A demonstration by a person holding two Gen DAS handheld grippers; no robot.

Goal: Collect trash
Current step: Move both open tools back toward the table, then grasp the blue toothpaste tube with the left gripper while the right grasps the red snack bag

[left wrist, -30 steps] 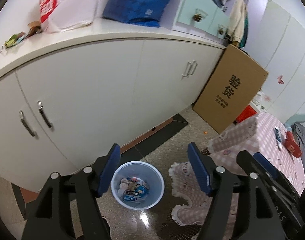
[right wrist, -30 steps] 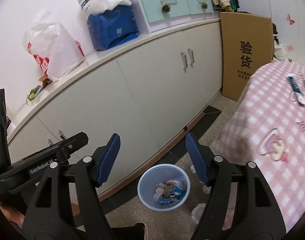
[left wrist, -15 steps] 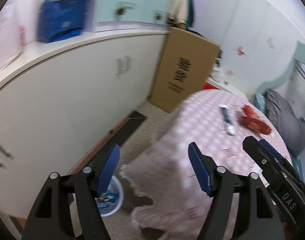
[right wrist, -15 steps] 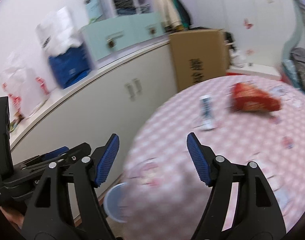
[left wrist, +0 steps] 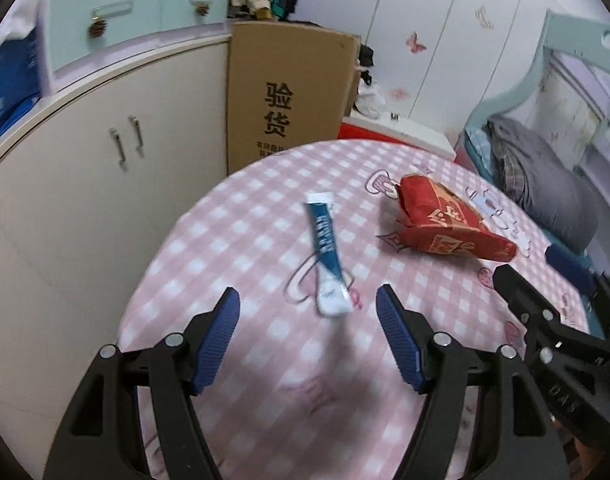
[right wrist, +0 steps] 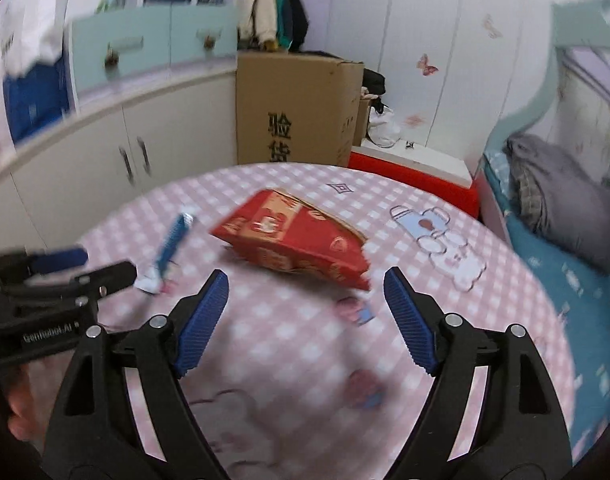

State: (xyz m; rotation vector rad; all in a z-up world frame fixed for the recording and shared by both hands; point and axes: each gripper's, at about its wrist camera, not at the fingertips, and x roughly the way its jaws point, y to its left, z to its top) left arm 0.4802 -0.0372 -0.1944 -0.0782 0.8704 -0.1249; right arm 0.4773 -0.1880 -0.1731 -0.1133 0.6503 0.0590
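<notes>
My left gripper (left wrist: pixel 308 308) stands well open with nothing between its blue pads, aimed down at the near end of the blue-and-white tube (left wrist: pixel 326 259), which lies flat on the pink checked tablecloth (left wrist: pixel 233 240) just ahead of the fingertips. My right gripper (right wrist: pixel 306 292) is also empty; its jaws have just been opening wider, and they now frame the near edge of the crushed red carton (right wrist: pixel 293 242), without touching it. The carton lies on its side near the middle of the table, the tube beside it but apart.

I judge the collecting only part done: 2 pieces of trash sit on the cloth, neither yet gripped. No bin shows in either view now, so I cannot say from here where they must go. What is left: close on each piece, lift, carry, drop.
</notes>
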